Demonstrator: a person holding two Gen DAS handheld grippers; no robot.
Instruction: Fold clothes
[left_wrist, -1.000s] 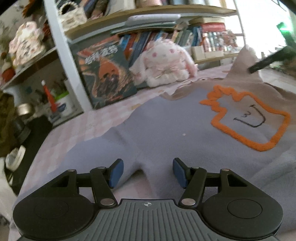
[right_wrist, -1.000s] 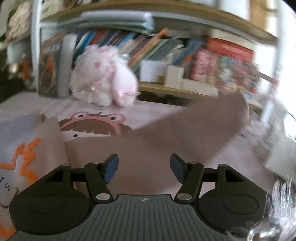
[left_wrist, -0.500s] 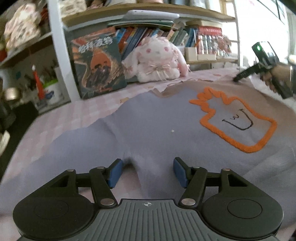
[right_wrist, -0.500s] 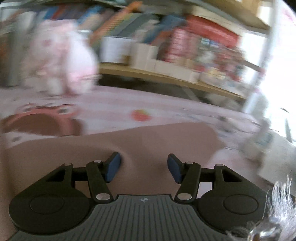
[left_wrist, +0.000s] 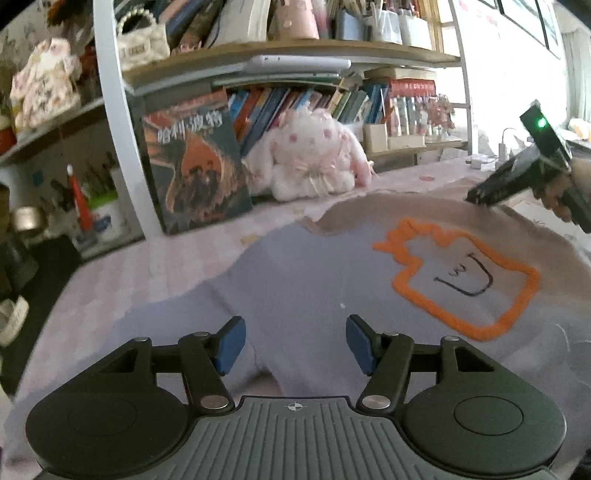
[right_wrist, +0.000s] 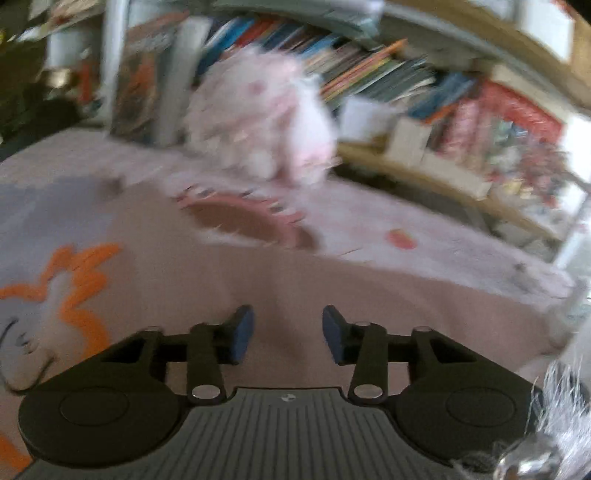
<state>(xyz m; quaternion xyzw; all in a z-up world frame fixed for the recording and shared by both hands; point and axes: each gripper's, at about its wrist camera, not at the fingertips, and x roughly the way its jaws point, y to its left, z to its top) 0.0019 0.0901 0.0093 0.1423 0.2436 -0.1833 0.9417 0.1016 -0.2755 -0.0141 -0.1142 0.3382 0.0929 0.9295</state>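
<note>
- Since 1 s ago the brown flap that the right gripper (right_wrist: 288, 334) held up in the air has come down flat, and the sweater (left_wrist: 325, 291) now lies spread on the pink checked bed cover (left_wrist: 110, 280); the left gripper (left_wrist: 293, 345) has stayed over the same underarm notch.
- The sweater is lavender with an orange outlined motif (left_wrist: 458, 280) on the chest and a brown panel (left_wrist: 388, 208) on its far side; it lies in front of the bookshelf (left_wrist: 288, 62), with the plush rabbit (left_wrist: 310, 158) and the standing book (left_wrist: 195, 166) beyond it.
- Judged step: setting the garment flat before the first fold. To do it well, I would smooth the brown panel outward until no ridge remains, then pinch only 1 layer at the sleeve edge and carry it across the body in 1 low sweep, so the cloth does not drag.
- Left gripper: low and nearly level over the lavender cloth, its blue pads (left_wrist: 231, 343) spread wide, 1 on each side of the crease where sleeve meets body, holding nothing.
- Right gripper: angled down over the brown panel, blurred with motion; its pads (right_wrist: 243, 332) stand apart with bare cloth between them, gripping nothing. In the left view it reaches in from the far right edge.
</note>
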